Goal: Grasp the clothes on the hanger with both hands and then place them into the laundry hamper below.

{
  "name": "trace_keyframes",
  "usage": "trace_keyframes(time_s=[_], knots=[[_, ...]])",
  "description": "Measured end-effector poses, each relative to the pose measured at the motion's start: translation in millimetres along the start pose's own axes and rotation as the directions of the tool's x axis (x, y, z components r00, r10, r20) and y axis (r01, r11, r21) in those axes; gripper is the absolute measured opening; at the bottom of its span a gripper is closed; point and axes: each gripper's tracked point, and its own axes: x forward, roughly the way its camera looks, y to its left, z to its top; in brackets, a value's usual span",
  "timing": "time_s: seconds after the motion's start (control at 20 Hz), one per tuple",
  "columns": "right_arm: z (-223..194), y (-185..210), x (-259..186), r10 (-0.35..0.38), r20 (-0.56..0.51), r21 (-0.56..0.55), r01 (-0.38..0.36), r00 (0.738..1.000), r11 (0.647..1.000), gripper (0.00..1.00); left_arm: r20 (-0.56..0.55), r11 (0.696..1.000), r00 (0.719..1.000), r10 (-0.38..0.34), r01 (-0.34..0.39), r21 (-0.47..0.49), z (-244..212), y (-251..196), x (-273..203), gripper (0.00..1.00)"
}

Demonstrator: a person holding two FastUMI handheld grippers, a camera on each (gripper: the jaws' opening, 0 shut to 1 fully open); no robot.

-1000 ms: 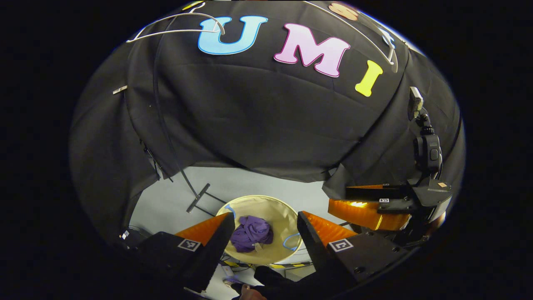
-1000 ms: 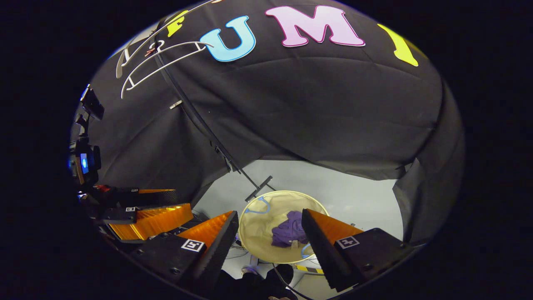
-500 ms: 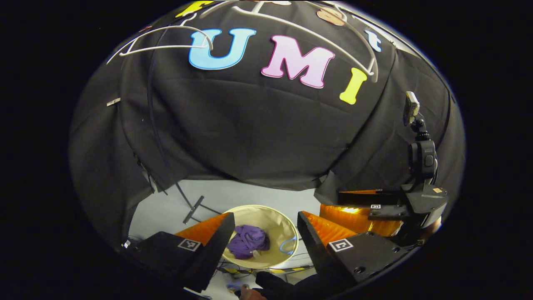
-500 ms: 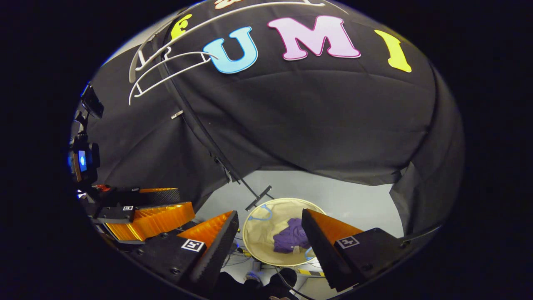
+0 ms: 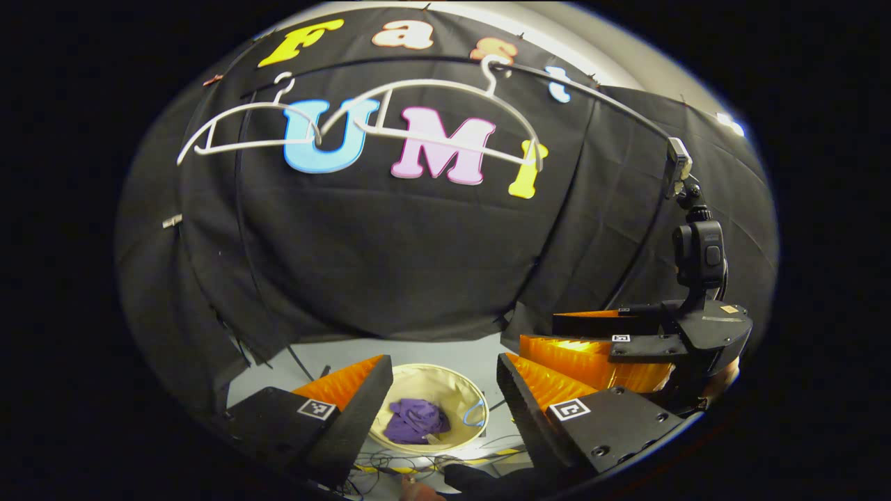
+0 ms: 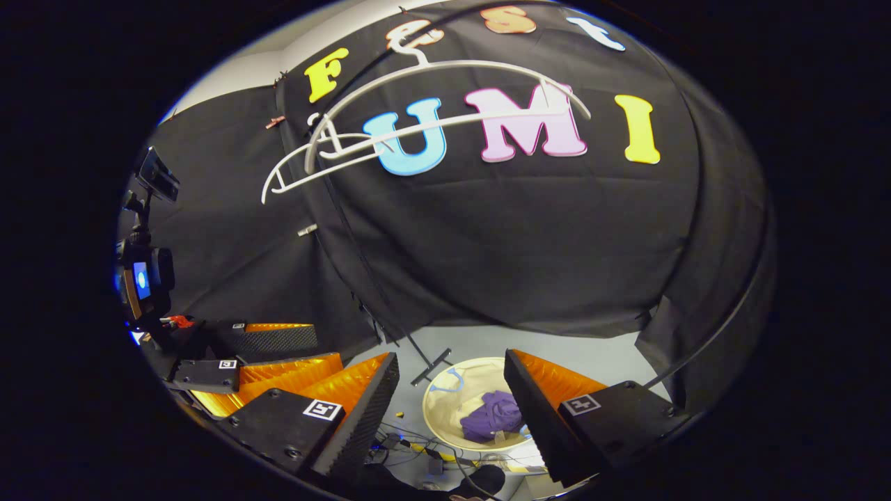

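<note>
A purple garment (image 5: pixel 416 421) lies crumpled inside the round beige laundry hamper (image 5: pixel 445 376) on the floor, far below both grippers. Two bare white hangers (image 5: pixel 445 104) (image 5: pixel 243 129) hang on the black rail high up. My left gripper (image 5: pixel 442 362) is open and holds nothing. Off to its right I see the right gripper (image 5: pixel 543 332), level with it. In the right gripper view, the right gripper (image 6: pixel 451 358) is open and empty above the hamper (image 6: pixel 445 400) and the garment (image 6: pixel 491 417). The left gripper (image 6: pixel 324 348) shows at the left, the hangers (image 6: pixel 452 73) above.
The black rail (image 5: pixel 598 94) runs across the top, and its stand's foot (image 6: pixel 431 365) rests on the grey floor beside the hamper. Loose cables (image 6: pixel 411 449) and striped tape lie in front of the hamper. A person's dark sleeve (image 5: pixel 487 480) is at the bottom edge.
Both grippers have lifted and tipped upward: the hamper with the garment has shrunk and dropped in both views, and the two bare hangers have come fully into sight.
</note>
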Motion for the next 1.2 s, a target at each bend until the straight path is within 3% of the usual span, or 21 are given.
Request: trace_keyframes(time_s=[0.15,0.3,0.5,0.65,0.75,0.85,1.05,1.2], knots=[[17,19,-40,-0.046,0.115,0.0,0.046,0.992,0.999,0.99,0.096,0.999,0.995,-0.035,0.032,0.039,21,-10,-47,0.95],[40,46,-92,-0.071,0.254,0.014,0.07,0.965,0.997,0.98,0.212,0.995,0.975,-0.061,0.042,0.096,43,-18,-104,0.95],[61,85,-158,-0.08,0.387,0.001,0.087,0.918,0.996,0.98,0.358,0.992,0.93,-0.082,0.043,0.116,69,-29,-180,0.95],[77,106,-197,-0.078,0.485,-0.035,0.109,0.871,0.993,0.98,0.479,0.992,0.875,-0.075,0.014,0.129,93,-37,-227,0.95],[87,117,-218,-0.068,0.54,-0.054,0.115,0.839,0.992,1.0,0.512,0.99,0.856,-0.071,-0.003,0.143,100,-43,-245,0.93],[103,124,-236,-0.069,0.596,-0.075,0.141,0.8,0.987,0.94,0.549,0.988,0.834,-0.061,-0.028,0.152,108,-49,-261,0.93],[114,130,-272,-0.074,0.642,-0.079,0.161,0.763,0.984,0.98,0.588,0.984,0.809,-0.005,-0.101,0.148,120,-56,-279,0.95],[118,126,-290,-0.064,0.656,-0.095,0.166,0.752,0.982,0.97,0.6,0.985,0.8,-0.005,-0.101,0.142,125,-73,-278,0.95]])
